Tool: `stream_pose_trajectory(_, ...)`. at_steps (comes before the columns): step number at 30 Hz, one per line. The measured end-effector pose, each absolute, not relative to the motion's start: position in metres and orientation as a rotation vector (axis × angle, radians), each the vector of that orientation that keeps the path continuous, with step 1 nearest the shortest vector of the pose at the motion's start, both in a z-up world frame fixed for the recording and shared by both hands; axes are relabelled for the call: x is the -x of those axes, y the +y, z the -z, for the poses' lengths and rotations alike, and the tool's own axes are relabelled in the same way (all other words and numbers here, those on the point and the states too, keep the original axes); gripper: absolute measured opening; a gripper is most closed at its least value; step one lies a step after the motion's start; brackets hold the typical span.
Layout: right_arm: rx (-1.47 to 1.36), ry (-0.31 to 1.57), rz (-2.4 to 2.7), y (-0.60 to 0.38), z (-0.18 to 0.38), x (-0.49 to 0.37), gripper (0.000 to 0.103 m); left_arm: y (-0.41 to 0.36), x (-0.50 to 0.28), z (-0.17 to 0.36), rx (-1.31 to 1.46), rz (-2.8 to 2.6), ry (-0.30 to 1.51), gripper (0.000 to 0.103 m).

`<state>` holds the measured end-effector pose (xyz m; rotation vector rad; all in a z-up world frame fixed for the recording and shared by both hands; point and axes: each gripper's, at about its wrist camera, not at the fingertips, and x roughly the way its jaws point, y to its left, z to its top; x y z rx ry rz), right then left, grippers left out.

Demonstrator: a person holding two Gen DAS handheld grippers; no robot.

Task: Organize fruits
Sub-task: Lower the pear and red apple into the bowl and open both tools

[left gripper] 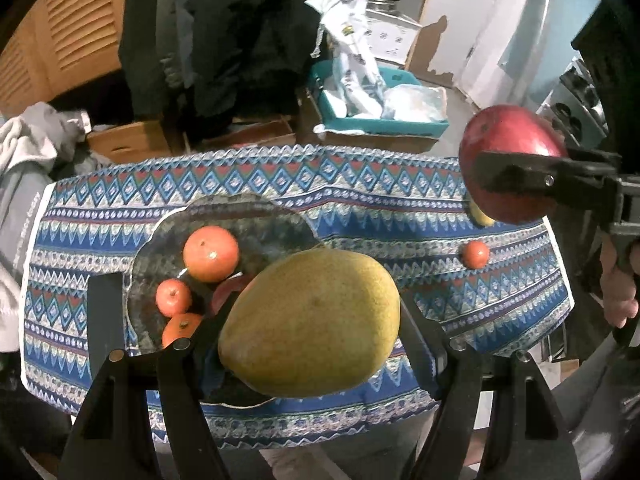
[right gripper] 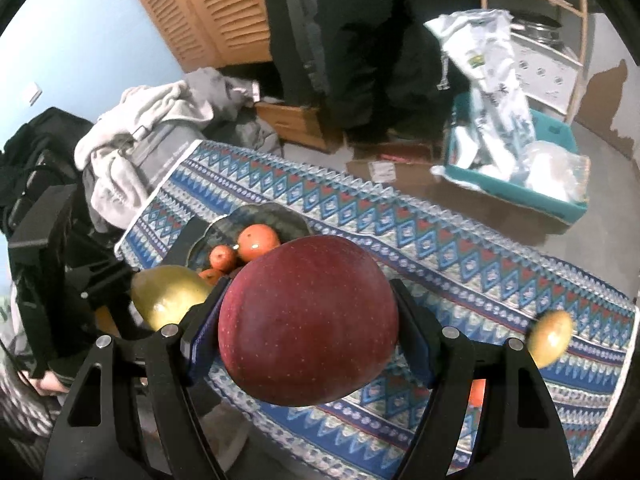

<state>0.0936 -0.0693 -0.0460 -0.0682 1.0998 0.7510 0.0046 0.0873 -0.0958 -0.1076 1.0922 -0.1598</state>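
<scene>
My left gripper (left gripper: 316, 324) is shut on a large yellow-green mango (left gripper: 310, 322), held above the near edge of a dark glass plate (left gripper: 256, 220). On the plate lie a large orange (left gripper: 211, 254) and two smaller tangerines (left gripper: 173, 297). My right gripper (right gripper: 308, 320) is shut on a big red apple (right gripper: 308, 320), which also shows at the right of the left wrist view as the apple (left gripper: 508, 160) above the table. A small tangerine (left gripper: 475, 254) and a yellow-green fruit (right gripper: 551, 338) lie loose on the patterned cloth (right gripper: 440, 248).
The blue patterned cloth (left gripper: 360, 208) covers a low table. Grey clothes (right gripper: 132, 140) are heaped at its left end. Beyond the far edge stand cardboard boxes (left gripper: 128, 140) and a teal crate (left gripper: 384, 120) of bags. A person's hand (left gripper: 620, 292) holds the right gripper.
</scene>
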Motion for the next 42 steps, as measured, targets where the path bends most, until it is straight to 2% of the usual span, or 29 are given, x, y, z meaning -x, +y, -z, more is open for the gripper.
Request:
stream_pose_trajectory(21, 0.114, 1.231, -0.812, 0.025, 0.099, -0.105, 0.076, 0.140, 0.003, 0.162, 0.202, 0.063, 1.233, 0.076)
stream_pose_trajectory(42, 0.234, 1.359, -0.758, 0.057, 0.178, -0.114, 0.076, 0.146, -0.002, 0.202, 0.228, 0.040, 1.317, 0.076)
